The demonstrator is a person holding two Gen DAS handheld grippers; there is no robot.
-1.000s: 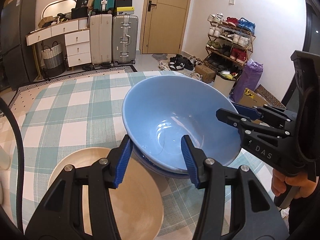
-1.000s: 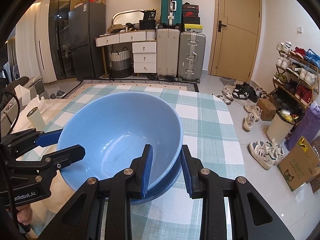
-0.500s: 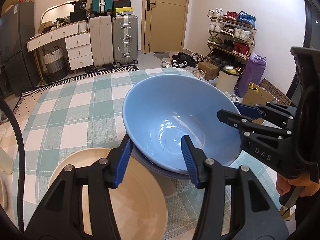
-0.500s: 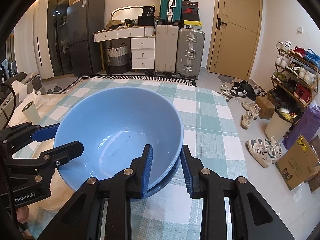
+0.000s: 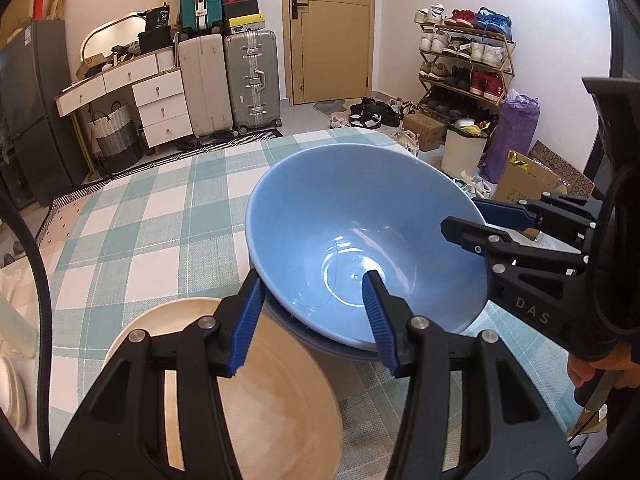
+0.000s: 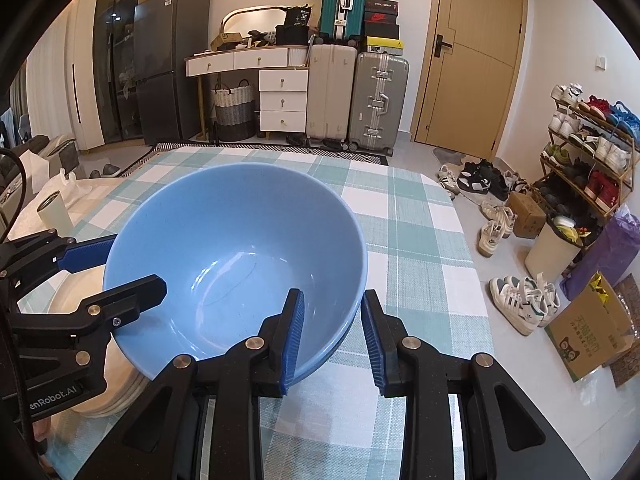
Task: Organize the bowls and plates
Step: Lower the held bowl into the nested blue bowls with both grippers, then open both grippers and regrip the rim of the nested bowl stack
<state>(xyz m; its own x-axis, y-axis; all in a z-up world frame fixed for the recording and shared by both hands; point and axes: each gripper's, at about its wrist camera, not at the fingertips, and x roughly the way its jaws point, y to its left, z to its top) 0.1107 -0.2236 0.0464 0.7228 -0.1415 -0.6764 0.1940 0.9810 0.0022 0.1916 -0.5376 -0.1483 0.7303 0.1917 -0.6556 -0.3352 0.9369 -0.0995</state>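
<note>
A large light-blue bowl (image 5: 360,208) (image 6: 240,220) hangs tilted over the checked table, carried from two sides. My left gripper (image 5: 313,280) (image 6: 136,260) is shut on its near-left rim, one pad outside the wall and one inside. My right gripper (image 6: 332,296) (image 5: 460,214) is shut on the opposite rim in the same way. A second, darker blue dish (image 5: 320,350) (image 6: 336,340) shows just beneath the bowl; I cannot tell whether they touch. A cream plate (image 5: 260,400) lies under my left gripper, and the right wrist view shows it as a stack of cream plates (image 6: 116,392).
The table (image 5: 160,220) has a green-and-white check cloth. White dishes (image 5: 12,392) sit at its left edge, and a tape roll (image 6: 52,212) stands at the far left. Off the table's right edge are floor, shoes, a bin (image 6: 556,248) and a cardboard box (image 6: 588,332).
Both grippers have sunk a little toward the table with the blue bowl between them. The jaws hold the rim as before.
</note>
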